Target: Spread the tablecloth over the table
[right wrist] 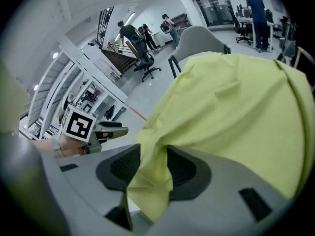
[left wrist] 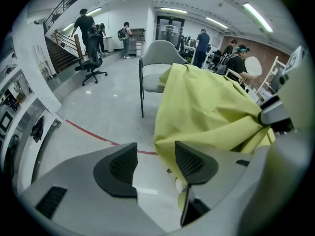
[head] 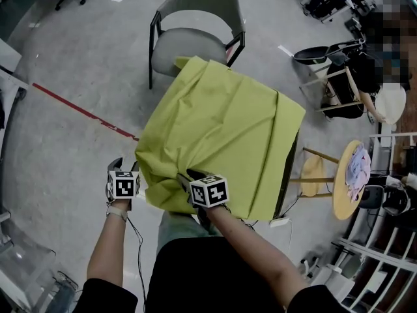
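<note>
Both angled down: left gripper [left wrist: 155,163] agape, right gripper [right wrist: 147,168] seemingly parted.

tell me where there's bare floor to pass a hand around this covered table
Bare floor lies left of the tablecloth, on both sides of the red line, up to the chair. The right side is crowded: a stool and a rack stand near it.

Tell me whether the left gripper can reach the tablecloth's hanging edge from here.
Probably yes: the left gripper is open and empty, and the tablecloth hangs right beside it with nothing between.
</note>
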`<state>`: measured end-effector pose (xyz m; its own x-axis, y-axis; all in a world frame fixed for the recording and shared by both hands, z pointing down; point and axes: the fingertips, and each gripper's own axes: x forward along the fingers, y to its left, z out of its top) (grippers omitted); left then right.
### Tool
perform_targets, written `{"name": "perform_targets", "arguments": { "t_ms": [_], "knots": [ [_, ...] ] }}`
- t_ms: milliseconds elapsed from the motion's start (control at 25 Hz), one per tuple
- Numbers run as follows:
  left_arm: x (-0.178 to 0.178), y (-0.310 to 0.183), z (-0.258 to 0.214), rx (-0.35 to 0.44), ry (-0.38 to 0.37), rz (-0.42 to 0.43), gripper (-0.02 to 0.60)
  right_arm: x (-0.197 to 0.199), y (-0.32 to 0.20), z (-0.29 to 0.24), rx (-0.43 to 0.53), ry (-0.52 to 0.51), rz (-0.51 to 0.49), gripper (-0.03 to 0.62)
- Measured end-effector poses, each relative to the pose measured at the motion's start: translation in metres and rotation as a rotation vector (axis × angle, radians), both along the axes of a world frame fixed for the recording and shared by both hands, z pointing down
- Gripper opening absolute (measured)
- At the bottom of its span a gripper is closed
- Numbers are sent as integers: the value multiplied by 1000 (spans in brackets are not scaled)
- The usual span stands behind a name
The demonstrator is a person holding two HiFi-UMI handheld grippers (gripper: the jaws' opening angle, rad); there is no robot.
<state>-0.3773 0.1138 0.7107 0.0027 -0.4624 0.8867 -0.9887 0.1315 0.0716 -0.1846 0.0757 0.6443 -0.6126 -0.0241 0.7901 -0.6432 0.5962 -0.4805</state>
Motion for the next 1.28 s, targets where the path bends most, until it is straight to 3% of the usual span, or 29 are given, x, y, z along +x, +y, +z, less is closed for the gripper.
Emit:
{"name": "perform_targets", "arguments": {
  "t_ms": [160,360,720,1280],
  "knots": [
    [12,7,-8,11,24,14,264,2,2,-8,25,-21,4,204],
    [31,8,-24,43,30,53,267,25,-14,-23,98,-6,71,213],
    [94,-21,-57,85,63,196,267,131,-51,-34,184,72,329,219],
    [218,-45,-83,102,86,506,267,296,-10,-30,226,185,571,242]
  ]
}}
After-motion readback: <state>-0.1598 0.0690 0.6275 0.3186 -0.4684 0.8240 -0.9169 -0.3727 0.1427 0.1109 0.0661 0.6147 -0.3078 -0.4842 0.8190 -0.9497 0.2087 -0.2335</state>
